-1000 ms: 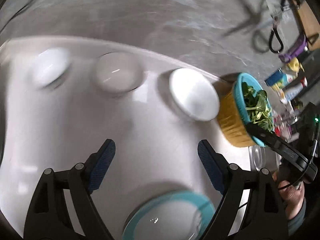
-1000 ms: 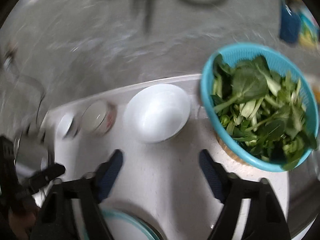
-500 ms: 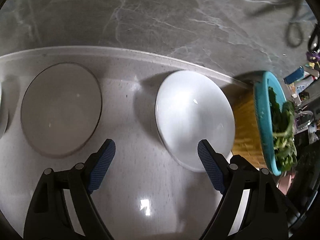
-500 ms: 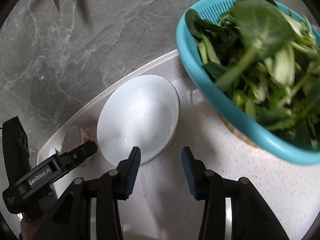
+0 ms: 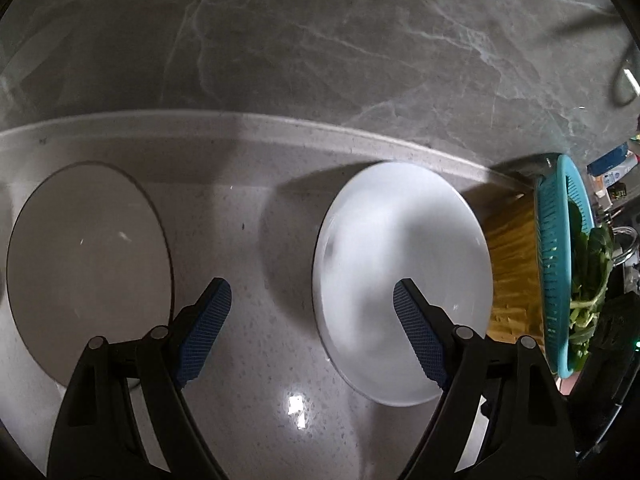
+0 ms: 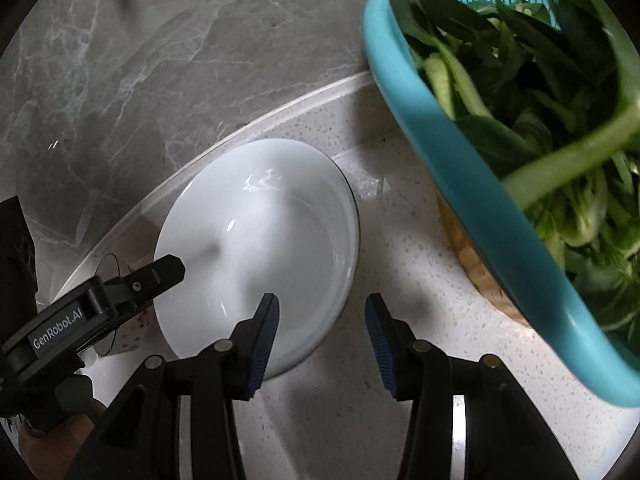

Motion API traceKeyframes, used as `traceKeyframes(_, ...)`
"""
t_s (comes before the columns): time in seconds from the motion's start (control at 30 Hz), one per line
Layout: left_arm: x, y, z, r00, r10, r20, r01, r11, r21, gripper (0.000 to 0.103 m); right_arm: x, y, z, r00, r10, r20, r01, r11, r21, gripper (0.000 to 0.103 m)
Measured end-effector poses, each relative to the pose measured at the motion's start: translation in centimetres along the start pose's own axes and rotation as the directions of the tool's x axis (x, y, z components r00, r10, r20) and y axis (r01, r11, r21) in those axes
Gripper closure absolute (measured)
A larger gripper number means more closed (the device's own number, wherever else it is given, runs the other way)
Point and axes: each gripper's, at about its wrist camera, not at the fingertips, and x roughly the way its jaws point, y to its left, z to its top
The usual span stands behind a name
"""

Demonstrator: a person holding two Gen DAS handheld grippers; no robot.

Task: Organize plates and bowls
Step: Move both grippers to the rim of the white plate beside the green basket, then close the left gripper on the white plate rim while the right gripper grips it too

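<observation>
A white bowl stands on the speckled white counter near the back wall. My left gripper is open and straddles the bowl's left rim: its right pad hangs over the inside, its left pad over the counter. My right gripper is open, narrower, and straddles the near right rim of the same bowl, with no pad pressing on it. One of the left gripper's fingers reaches over the bowl's left side in the right wrist view. A clear glass dish lies left of the bowl.
A turquoise colander of green leaves sits on a yellow base just right of the bowl, close to my right gripper. The grey marble wall rises behind the counter's raised back edge. A hand holds the left gripper.
Both grippers have come down close to the white bowl, which now fills more of each view. The right gripper's jaws have narrowed. A teal-rimmed plate has left the left wrist view.
</observation>
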Motion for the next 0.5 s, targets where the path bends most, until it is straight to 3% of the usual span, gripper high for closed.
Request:
traceKeyframes(0.1, 0.4, -0.2, 0.8, 1.000, 0.010, -0.007, -0.009, 1.000, 0.025, 0.022, 0.6, 0.3, 0.2, 1.000, -0.006, -0.010, 0.006, 1.000, -0.003, 0.053)
traceKeyframes(0.3, 1.8, -0.9, 2.1, 0.999, 0.005, -0.033, -0.003, 0.998, 0.057, 0.047, 2.9, 1.6, 1.2, 0.999, -0.030, -0.023, 0.029, 1.000, -0.002, 0.052)
traceKeyframes(0.5, 2.5, -1.5, 3.0, 0.999, 0.022, -0.042, -0.018, 0.996, 0.091, 0.047, 4.6, 2.0, 1.7, 0.999, -0.021, -0.048, 0.022, 1.000, 0.010, 0.052)
